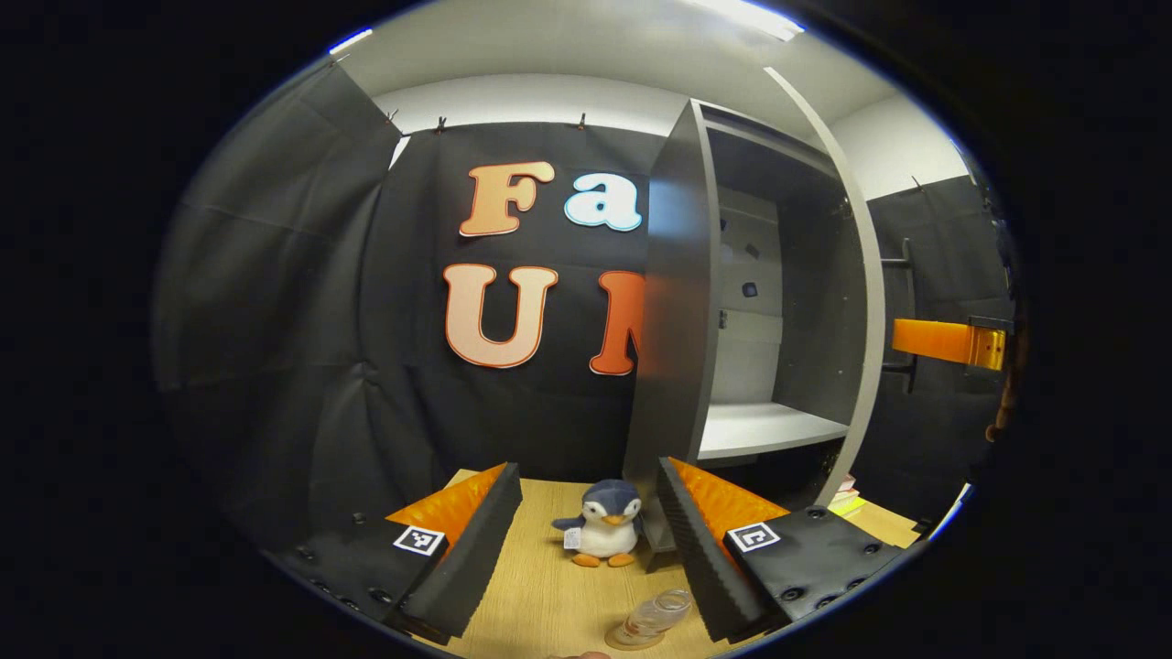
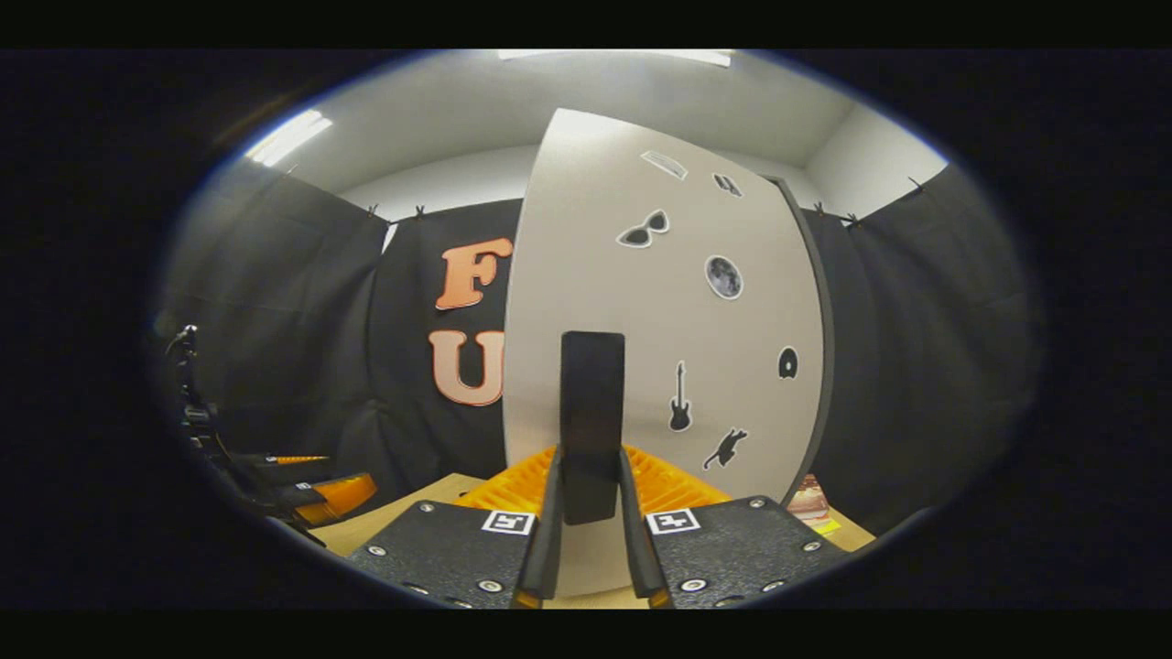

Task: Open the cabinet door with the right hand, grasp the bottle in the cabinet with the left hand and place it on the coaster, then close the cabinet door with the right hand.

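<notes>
At bottom centre of the left gripper view we saw the bottle (image 1: 652, 617) on its coaster (image 1: 627, 639), just below our spread left gripper (image 1: 586, 522). Our right gripper (image 2: 591, 513) pinched the cabinet door (image 2: 659, 366) handle (image 2: 591, 426).

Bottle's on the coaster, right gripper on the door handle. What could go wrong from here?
1. The right gripper pinches the black handle only near its lower end, so it may slip as the cabinet door swings.
2. The bottle stands on the coaster close by the open left gripper; moving that gripper could topple it.
</notes>
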`<state>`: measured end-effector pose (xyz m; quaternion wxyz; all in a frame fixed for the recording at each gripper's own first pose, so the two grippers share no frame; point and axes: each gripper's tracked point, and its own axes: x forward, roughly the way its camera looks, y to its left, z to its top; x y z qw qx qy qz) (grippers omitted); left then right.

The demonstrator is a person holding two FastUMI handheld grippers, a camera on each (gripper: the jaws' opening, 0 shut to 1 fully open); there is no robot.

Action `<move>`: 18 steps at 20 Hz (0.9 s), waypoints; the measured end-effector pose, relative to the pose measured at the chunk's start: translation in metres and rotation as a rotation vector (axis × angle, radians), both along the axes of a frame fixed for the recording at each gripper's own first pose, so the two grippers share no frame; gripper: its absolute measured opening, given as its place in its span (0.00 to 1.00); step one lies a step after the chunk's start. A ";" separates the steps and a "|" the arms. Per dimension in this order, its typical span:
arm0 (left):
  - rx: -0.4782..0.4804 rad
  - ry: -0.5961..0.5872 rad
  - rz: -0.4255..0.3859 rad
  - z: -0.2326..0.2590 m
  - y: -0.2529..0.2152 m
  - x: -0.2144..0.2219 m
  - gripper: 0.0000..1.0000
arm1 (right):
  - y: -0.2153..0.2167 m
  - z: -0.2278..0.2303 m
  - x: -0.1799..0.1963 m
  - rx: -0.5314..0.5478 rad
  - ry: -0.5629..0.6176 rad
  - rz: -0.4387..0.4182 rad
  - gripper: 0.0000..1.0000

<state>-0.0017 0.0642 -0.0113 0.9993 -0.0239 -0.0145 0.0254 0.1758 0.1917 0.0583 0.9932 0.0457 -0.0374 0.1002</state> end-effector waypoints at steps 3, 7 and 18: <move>0.005 0.001 -0.009 -0.001 0.008 0.012 0.96 | 0.012 0.001 0.020 0.015 0.004 -0.007 0.34; 0.007 0.003 -0.040 -0.003 0.013 0.029 0.96 | 0.030 0.002 0.052 0.033 0.006 -0.015 0.30; 0.004 0.036 -0.157 -0.015 0.010 0.057 0.96 | 0.056 0.003 0.114 0.047 0.007 -0.073 0.30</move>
